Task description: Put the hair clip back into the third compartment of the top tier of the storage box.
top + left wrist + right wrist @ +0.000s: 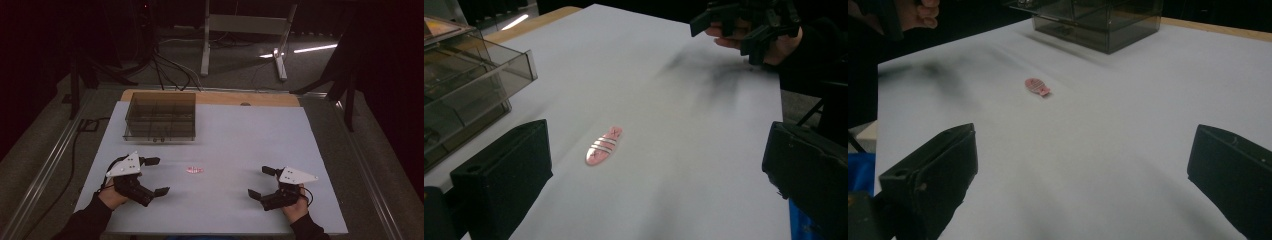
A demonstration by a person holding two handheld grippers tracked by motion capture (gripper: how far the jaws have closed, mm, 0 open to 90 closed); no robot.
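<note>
- The left gripper (159, 176) rests low on the white table (240, 135), its 2 jaws wide apart and holding nothing.
- The right gripper (260, 182) does likewise, jaws spread and bare.
- Between them, nearer the left, lies a small pink fish (603, 145) with pale stripes, flat on the table.
- It looks light, thin and probably stiff; pinching across its narrow sides seems best, though it may skid.
- A smoky clear compartment box (160, 116) stands well beyond.
</note>
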